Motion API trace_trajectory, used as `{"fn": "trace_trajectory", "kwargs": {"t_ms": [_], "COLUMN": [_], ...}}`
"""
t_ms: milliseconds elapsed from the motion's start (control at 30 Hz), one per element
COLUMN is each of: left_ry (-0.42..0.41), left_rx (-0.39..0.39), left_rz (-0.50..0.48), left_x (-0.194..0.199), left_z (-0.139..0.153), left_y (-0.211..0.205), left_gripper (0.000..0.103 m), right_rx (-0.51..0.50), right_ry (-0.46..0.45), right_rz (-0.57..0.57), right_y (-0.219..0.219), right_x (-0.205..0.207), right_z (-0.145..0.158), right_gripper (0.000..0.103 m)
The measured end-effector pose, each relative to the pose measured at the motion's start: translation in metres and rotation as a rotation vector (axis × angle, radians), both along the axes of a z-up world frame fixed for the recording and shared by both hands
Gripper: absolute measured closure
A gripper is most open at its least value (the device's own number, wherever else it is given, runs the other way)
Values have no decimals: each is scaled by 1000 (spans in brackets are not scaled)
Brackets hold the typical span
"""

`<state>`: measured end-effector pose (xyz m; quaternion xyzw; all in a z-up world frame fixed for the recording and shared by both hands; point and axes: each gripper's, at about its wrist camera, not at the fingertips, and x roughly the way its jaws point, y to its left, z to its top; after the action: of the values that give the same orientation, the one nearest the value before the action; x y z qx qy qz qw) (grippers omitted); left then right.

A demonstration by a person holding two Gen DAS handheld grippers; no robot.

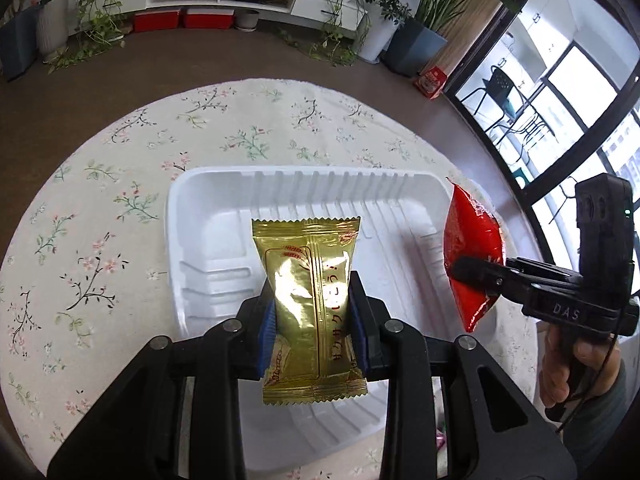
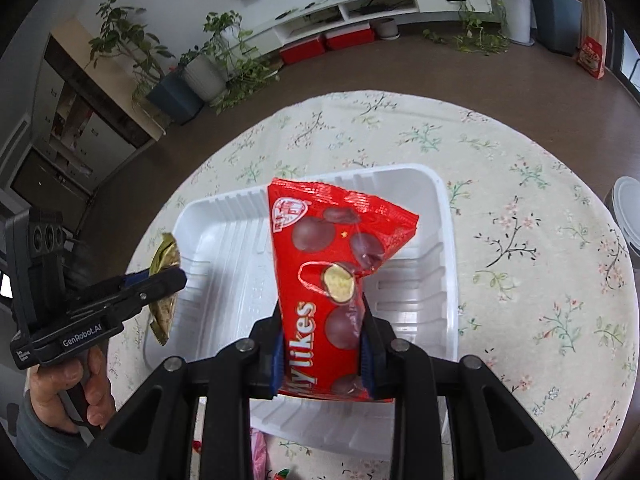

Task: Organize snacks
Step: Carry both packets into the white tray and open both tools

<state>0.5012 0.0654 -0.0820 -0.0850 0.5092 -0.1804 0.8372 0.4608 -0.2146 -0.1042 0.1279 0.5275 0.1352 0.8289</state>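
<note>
Both tongs are hanging over the tray [image 1: 192,200]: left tongs [image 1: 312,316] gripping the gold packet [image 1: 308,280] frame-centre, right tongs [image 2: 324,344] gripping the red bag [image 2: 320,264].

Bright daylight from windows [image 1: 560,92], glare on gold wrapper [image 1: 308,280], strong fisheye bending, dark corners, sharp focus

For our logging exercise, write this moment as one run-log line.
left tongs: shut on gold packet | right tongs: shut on red bag | both above white tray | tray: nothing inside
</note>
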Motion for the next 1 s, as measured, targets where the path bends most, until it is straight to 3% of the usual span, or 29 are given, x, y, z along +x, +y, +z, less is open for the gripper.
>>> {"fn": "trace_trajectory", "kwargs": {"t_ms": [333,600,667,767,867,933,1000], "left_ry": [27,15,8,0,14,2,-19], "left_rx": [72,109,113,125,91,93,115], "left_rz": [-14,-37,-32,-39,-50,-40,-36], "left_x": [16,18,14,10,11,9,7], "left_z": [-28,-37,-36,-33,-31,-28,-24], "left_y": [-23,-41,-42,-43,-42,-42,-43], "left_gripper": [74,74,74,73,63,45,44], "right_rx": [-139,-159,-173,-204,-204,-207,-210], "right_ry": [12,8,4,5,4,7,1], "right_rz": [65,79,79,79,73,65,56], "right_y": [25,35,36,39,38,37,33], "right_x": [13,14,13,13,12,12,11], "right_z": [-19,-28,-28,-30,-32,-31,-29], "right_gripper": [71,70,67,53,49,45,41]}}
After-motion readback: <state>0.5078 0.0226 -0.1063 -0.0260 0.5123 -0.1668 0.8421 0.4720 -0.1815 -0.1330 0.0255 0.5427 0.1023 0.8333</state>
